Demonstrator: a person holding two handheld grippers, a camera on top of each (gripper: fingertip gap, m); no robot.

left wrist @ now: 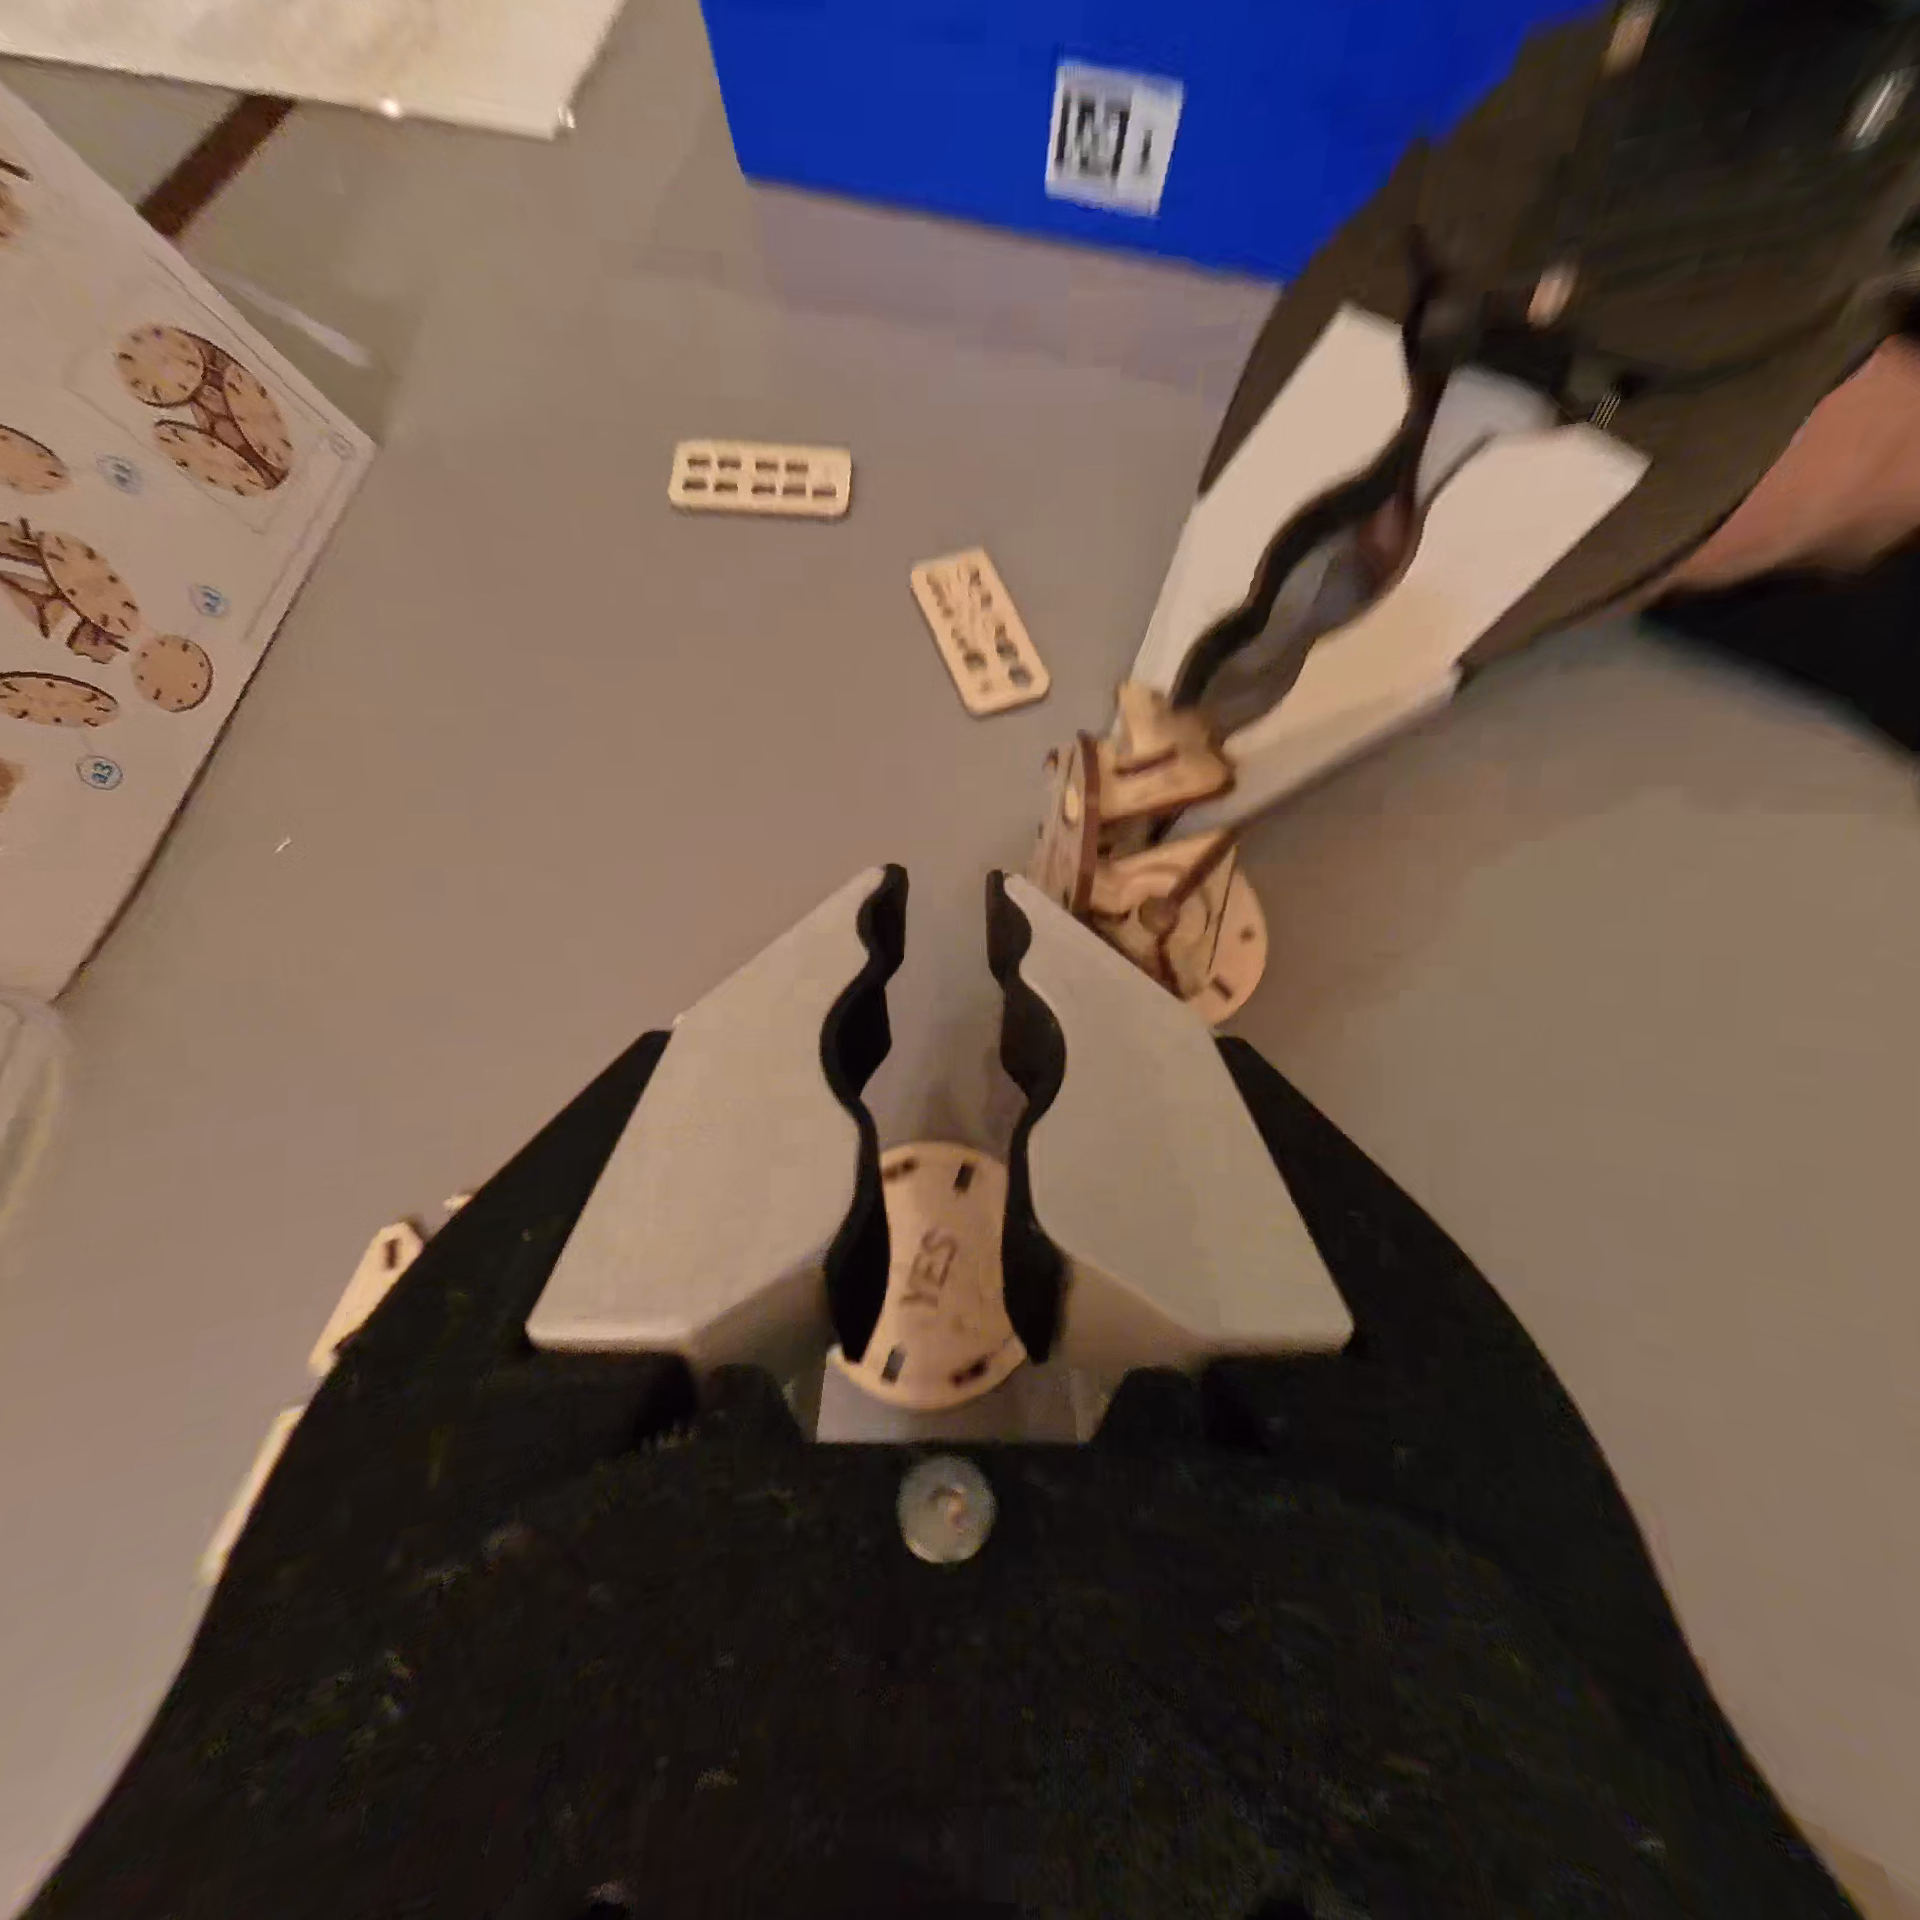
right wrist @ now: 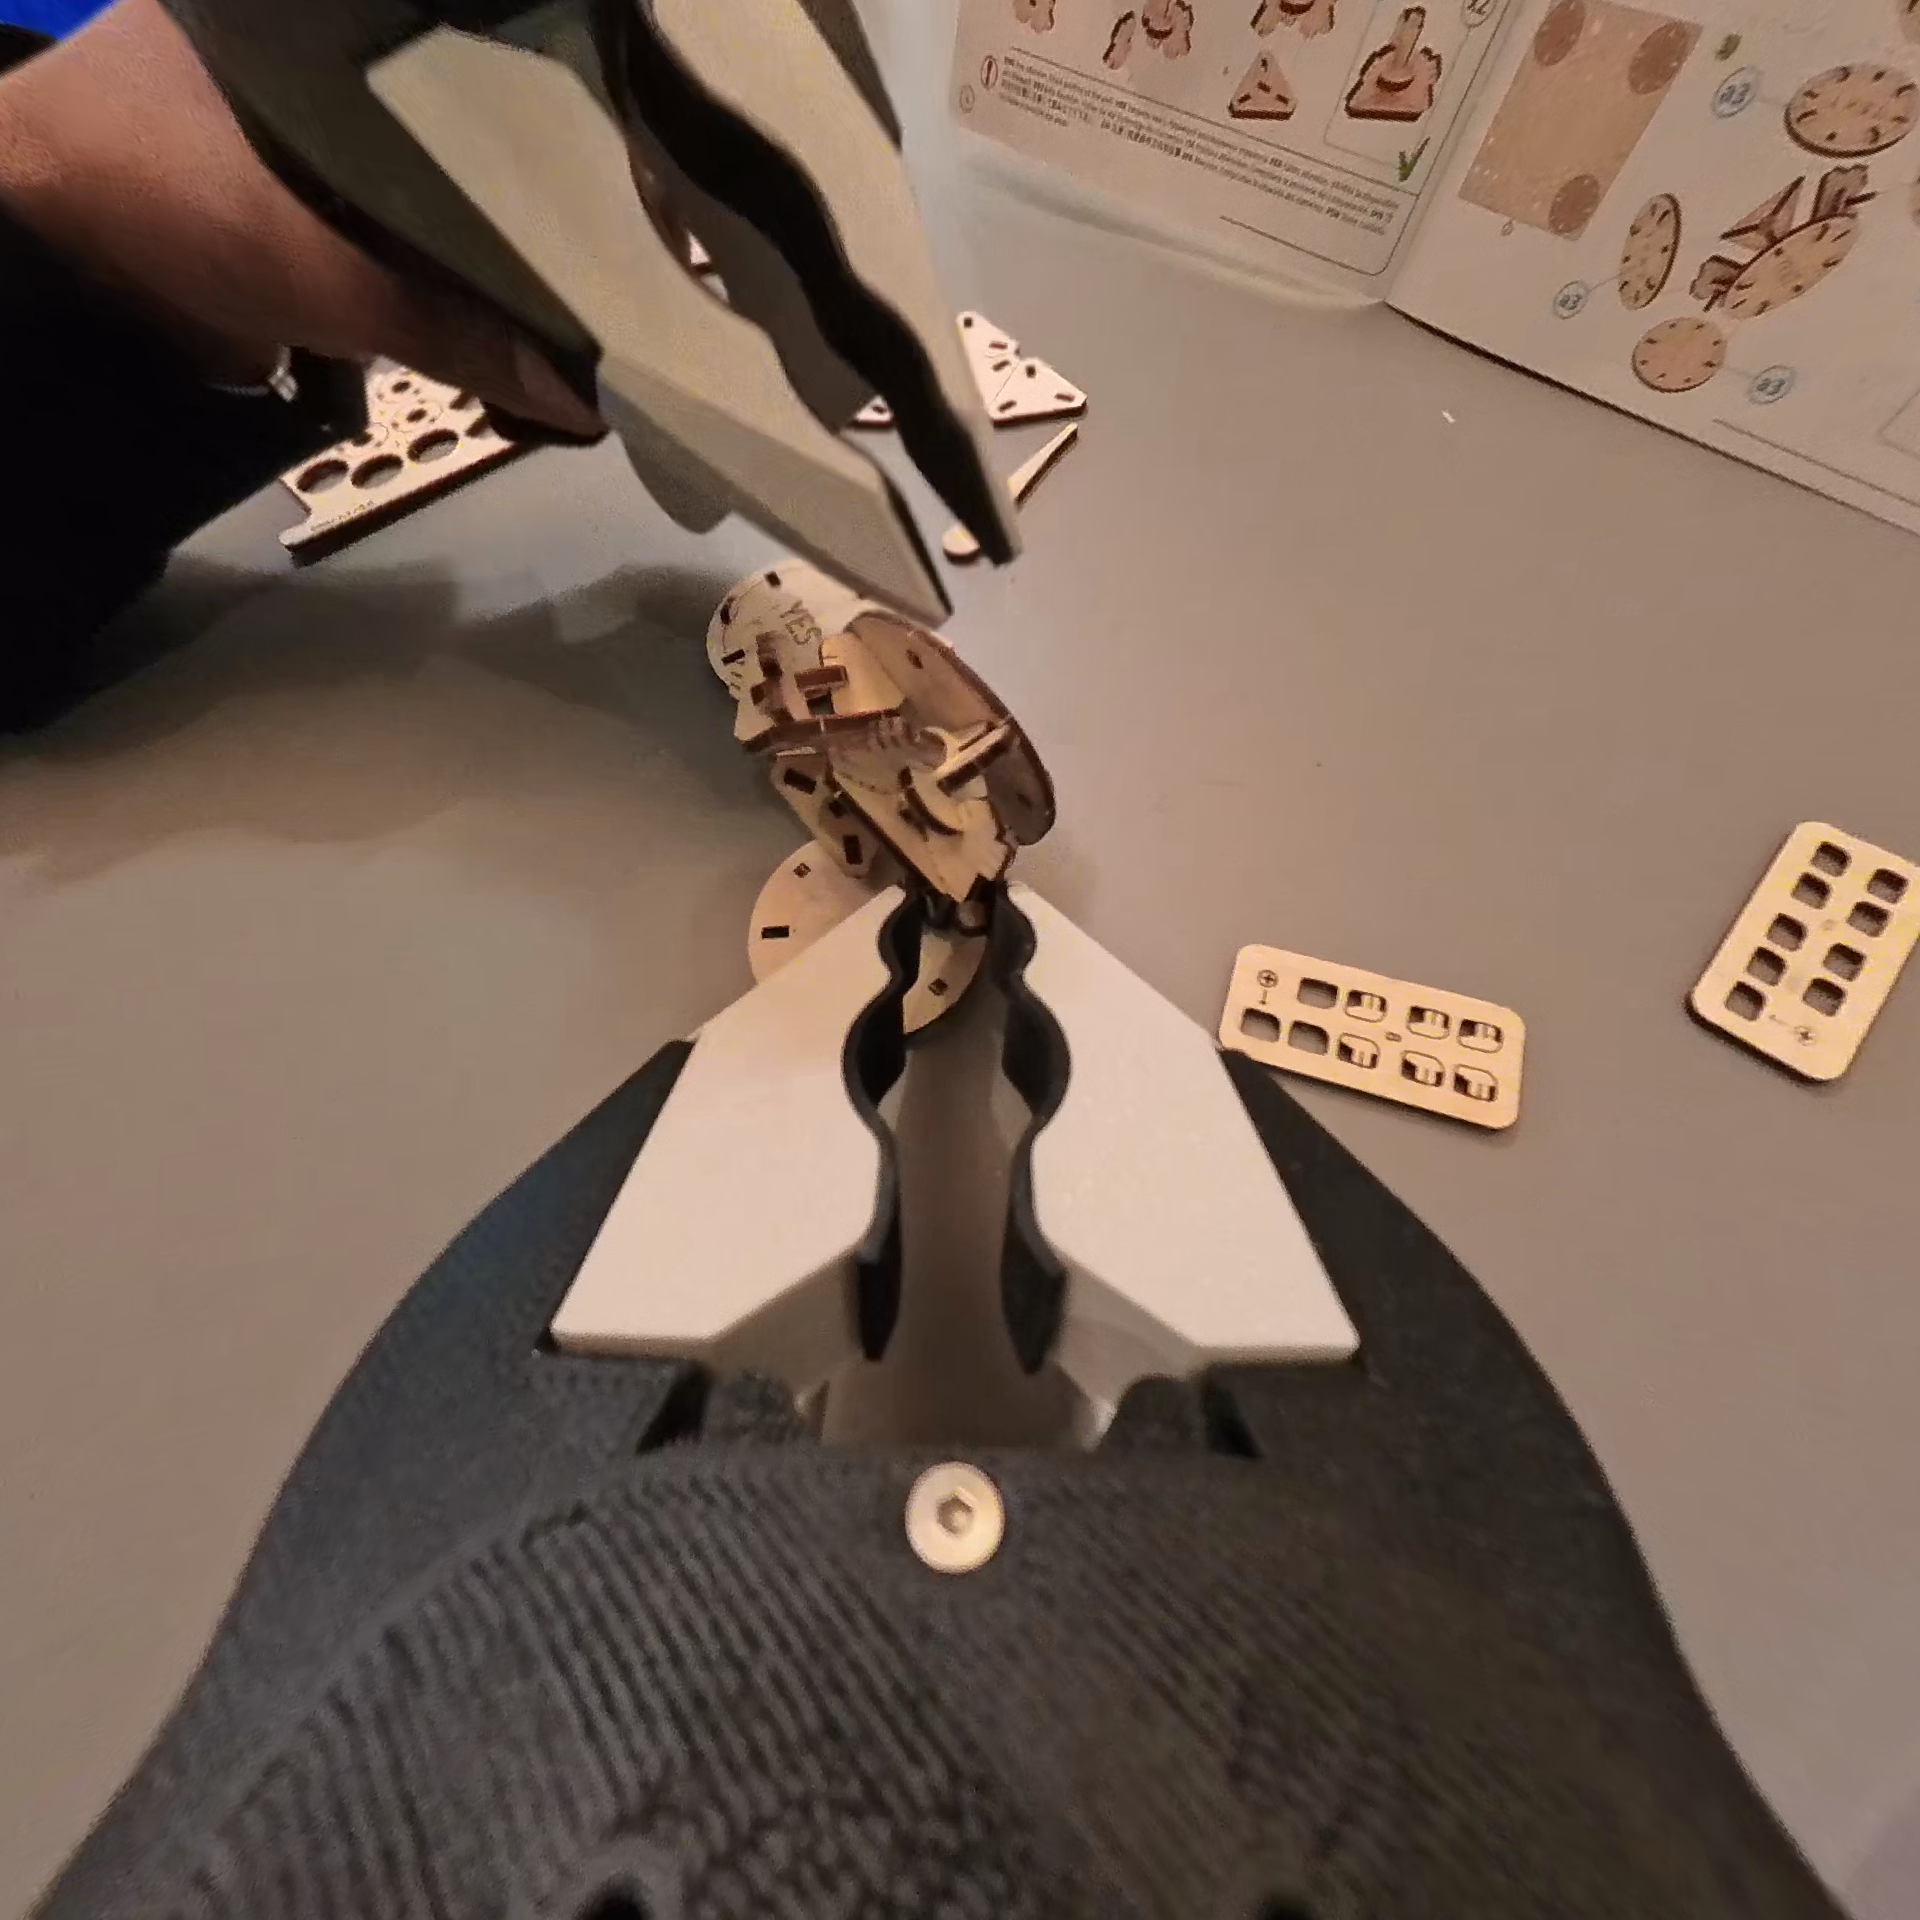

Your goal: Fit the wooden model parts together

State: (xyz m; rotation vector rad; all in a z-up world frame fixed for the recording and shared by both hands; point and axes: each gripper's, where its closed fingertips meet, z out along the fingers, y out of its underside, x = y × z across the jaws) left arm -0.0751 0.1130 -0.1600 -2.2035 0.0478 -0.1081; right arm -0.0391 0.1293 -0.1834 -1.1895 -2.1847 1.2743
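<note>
Table top: smooth grey surface, matt with a faint sheen. Wooden model: thin pale plywood, laser-cut, edges burnt dark brown. Slotted wooden plates: same light plywood, flat and smooth. Right gripper: body of black plastic with ridged print lines, rough-looking; fingers of light grey matt plastic; pads of black rubbery material with wavy faces; one shiny metal screw. Left gripper: same black body and grey fingers. Instruction sheet: white printed paper, matt. Blue box: smooth surface, bearing a paper label.
</note>
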